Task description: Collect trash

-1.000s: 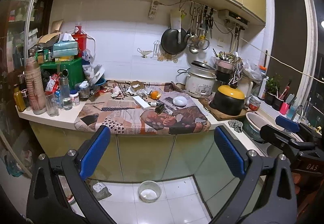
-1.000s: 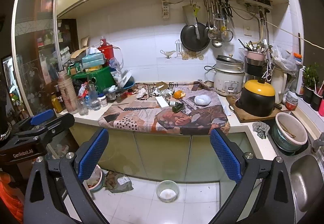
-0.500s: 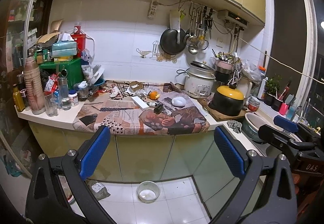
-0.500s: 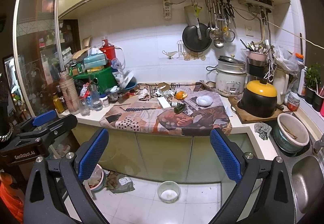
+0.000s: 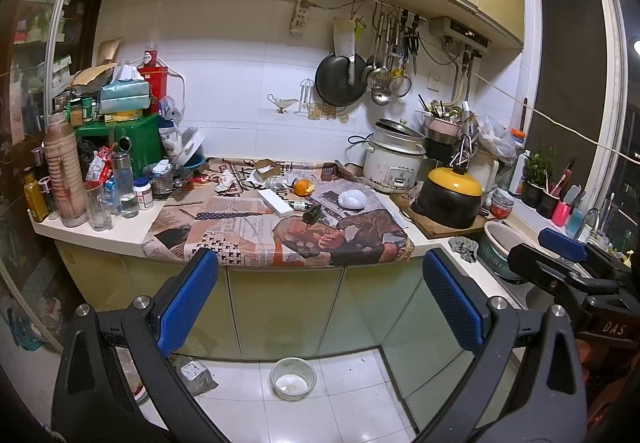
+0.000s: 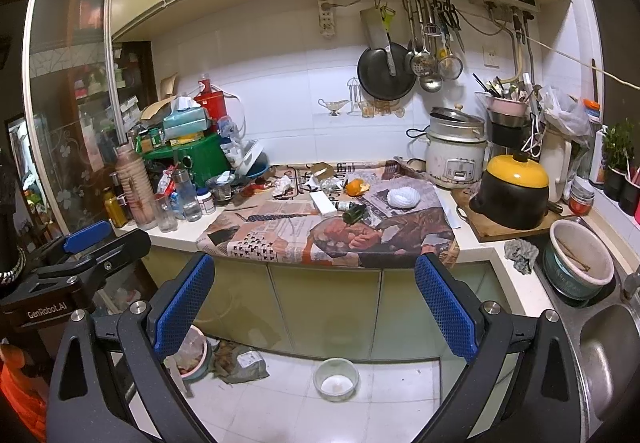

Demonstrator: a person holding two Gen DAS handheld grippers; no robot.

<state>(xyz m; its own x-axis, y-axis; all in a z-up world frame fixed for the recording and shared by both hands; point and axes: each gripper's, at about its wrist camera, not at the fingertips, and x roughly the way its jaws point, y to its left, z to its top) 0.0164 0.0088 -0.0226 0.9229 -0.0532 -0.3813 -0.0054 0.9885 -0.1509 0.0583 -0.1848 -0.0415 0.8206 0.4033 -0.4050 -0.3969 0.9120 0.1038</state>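
Trash lies on a newspaper-covered counter [image 5: 248, 239]: an orange peel [image 5: 303, 187], a white paper cup liner [image 5: 352, 199], crumpled paper [image 5: 227, 181], a white box [image 5: 274, 201] and a small dark bottle [image 5: 312, 214]. The same pieces show in the right wrist view: the peel [image 6: 357, 187], the liner [image 6: 404, 197], the bottle [image 6: 354, 213]. My left gripper [image 5: 320, 299] is open and empty, well short of the counter. My right gripper [image 6: 314, 299] is open and empty too, held beside it.
Bottles and jars [image 5: 120, 191] crowd the counter's left end. A rice cooker [image 5: 394, 165] and a yellow-lidded black pot [image 5: 450, 197] stand at the right. A sink [image 6: 604, 347] is at the far right. A white bowl [image 6: 335, 383] and a bin with scraps [image 6: 192, 357] sit on the floor.
Both grippers have drifted slightly, so the counter has shifted a little in each view. Both stay open and empty.
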